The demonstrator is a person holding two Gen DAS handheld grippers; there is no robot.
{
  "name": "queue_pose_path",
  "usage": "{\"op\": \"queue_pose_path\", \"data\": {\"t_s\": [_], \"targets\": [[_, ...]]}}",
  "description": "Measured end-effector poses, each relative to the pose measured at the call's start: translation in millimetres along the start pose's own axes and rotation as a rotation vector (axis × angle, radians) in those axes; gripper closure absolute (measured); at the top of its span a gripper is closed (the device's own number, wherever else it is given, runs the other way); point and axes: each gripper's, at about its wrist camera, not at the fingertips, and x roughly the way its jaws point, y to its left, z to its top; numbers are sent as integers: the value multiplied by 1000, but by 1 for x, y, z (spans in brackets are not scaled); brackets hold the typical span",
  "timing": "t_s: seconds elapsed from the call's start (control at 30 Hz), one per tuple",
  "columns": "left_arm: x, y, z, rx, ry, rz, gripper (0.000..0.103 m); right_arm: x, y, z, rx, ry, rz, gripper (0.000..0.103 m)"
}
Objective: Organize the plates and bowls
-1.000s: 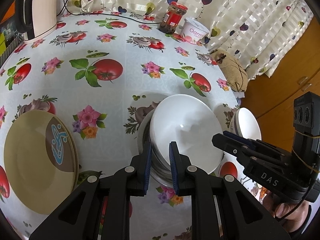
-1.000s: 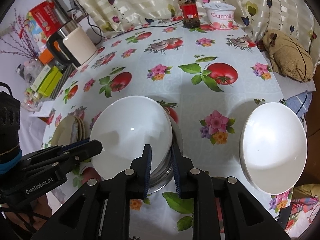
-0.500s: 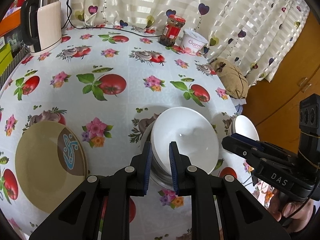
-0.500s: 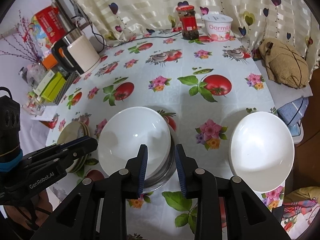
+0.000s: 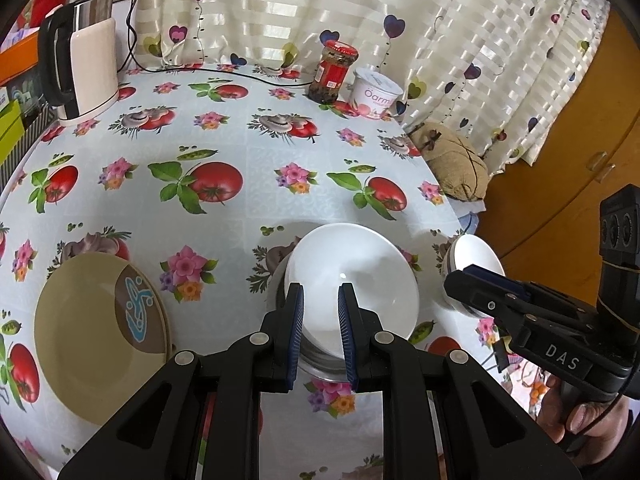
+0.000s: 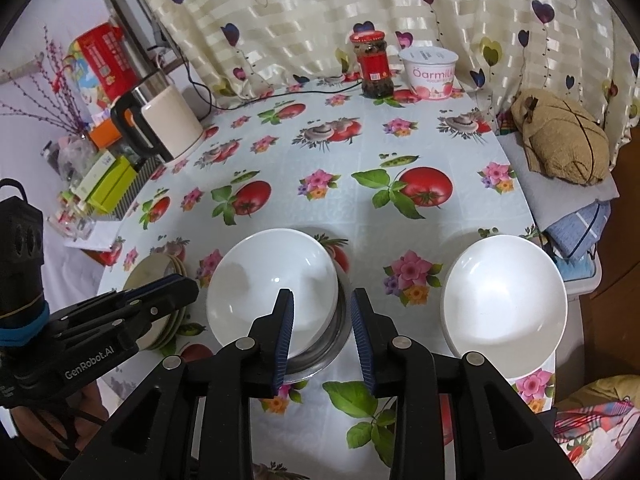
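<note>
The near rim of the shallow white bowl [image 5: 352,280] sitting in a steel dish [image 6: 320,354] is covered by the black, blue-padded fingers in both wrist views, so the dish shows only as a sliver. In the left view the second white bowl [image 5: 476,256] at the table's right edge is half hidden behind the other gripper. In the right view the stack of tan plates [image 6: 154,276] lies partly behind the opposite gripper; their number cannot be told.
</note>
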Motion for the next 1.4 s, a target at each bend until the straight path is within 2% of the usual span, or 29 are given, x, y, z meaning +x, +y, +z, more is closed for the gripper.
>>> {"op": "queue_pose_path", "data": {"t_s": [0.73,1.4], "targets": [[3,-24,7,45,-5,-37,85,-13,-14,1,22,-29,-18,67],[23,-67,18,120,24,-98,85,-30,-58,0,102,-72,-68,67]]}}
